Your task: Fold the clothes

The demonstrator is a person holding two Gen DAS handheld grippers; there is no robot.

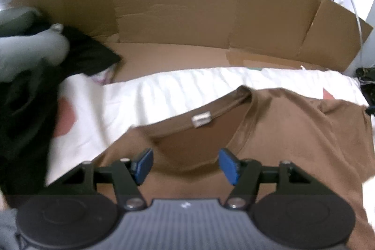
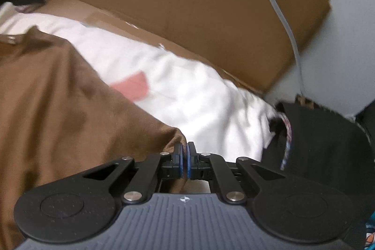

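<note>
While neck label (image 1: 200,119) blurs (unreadable), my right gripper (image 2: 184,162) pinches brown T-shirt (image 1: 293,132) sleeve edge; left gripper (image 1: 186,164) gapes empty above collar.

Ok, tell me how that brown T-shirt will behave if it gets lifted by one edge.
The brown T-shirt will probably sag and trail: it lies limp and creased over the white sheet. It looks thin and light, so the right gripper, shut on its edge, should hold it. The left gripper hovers open above the collar.
</note>
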